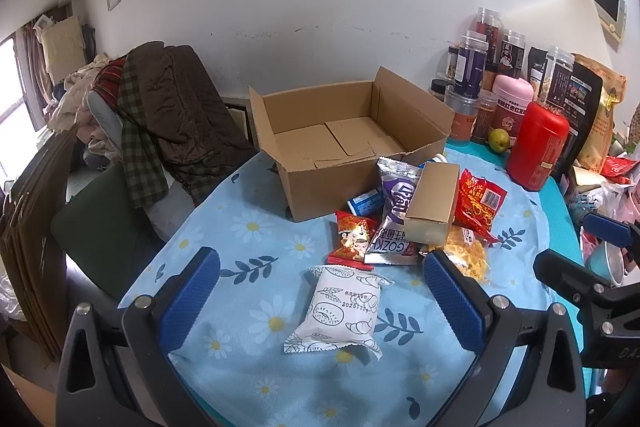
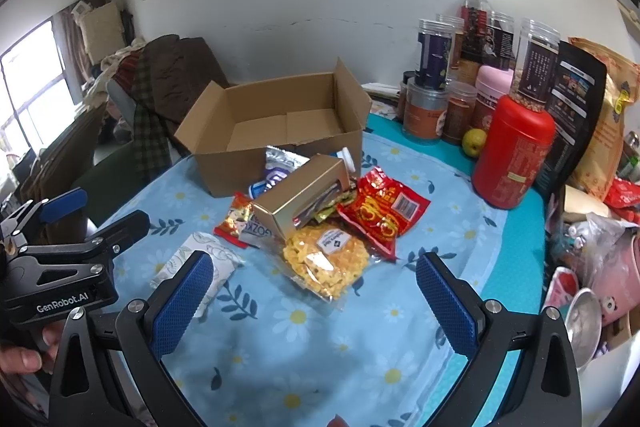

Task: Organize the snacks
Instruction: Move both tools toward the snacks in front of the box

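An open, empty cardboard box stands at the table's far side. Before it lies a heap of snacks: a gold box, a purple packet, a small red packet, a red bag, a clear bag of yellow snacks and a white bread packet. My left gripper is open, with the white packet between its fingers. My right gripper is open and empty, just short of the yellow bag.
Jars, a red canister, a green fruit and tall bags crowd the table's right back. Clutter and a metal cup sit at the right edge. A chair with clothes stands left of the table.
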Tool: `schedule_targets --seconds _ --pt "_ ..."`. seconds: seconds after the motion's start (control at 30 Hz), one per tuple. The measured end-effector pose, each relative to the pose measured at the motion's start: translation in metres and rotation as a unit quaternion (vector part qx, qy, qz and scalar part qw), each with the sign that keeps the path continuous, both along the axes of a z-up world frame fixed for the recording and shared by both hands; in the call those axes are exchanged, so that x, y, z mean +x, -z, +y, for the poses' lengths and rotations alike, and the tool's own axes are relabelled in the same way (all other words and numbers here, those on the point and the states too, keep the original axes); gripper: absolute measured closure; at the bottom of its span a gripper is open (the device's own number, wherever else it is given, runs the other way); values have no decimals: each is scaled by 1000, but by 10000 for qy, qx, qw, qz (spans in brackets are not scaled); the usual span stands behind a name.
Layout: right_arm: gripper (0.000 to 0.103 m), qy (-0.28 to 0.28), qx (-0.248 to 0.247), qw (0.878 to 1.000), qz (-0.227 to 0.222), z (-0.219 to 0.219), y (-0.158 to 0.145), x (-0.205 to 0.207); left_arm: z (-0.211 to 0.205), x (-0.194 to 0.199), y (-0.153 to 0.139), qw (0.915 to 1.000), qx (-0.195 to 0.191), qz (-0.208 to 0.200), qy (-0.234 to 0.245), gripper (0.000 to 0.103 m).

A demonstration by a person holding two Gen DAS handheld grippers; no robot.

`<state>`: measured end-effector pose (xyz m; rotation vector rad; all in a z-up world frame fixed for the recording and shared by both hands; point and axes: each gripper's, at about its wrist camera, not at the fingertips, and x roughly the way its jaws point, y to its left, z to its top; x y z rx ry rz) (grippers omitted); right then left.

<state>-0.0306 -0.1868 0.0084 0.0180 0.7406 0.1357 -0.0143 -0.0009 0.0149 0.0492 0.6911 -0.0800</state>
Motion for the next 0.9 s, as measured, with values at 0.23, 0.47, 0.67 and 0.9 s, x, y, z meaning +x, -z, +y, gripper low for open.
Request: schedule_targets --seconds 0.23,0.47,0.67,0.9 --pt "0 -52 15 10000 -42 2 -2 -1 2 -4 -3 10000 -35 -47 10 0" --pt "0 -103 43 9999 -84 5 -4 -8 4 -11 -6 9999 -84 -79 39 0" --pt "0 -119 67 9998 -128 7 -6 -17 7 -20 -7 9998 -143 -111 84 0" --pt "0 -124 121 9998 -117 10 -1 -24 10 -21 1 9998 -176 -4 114 0"
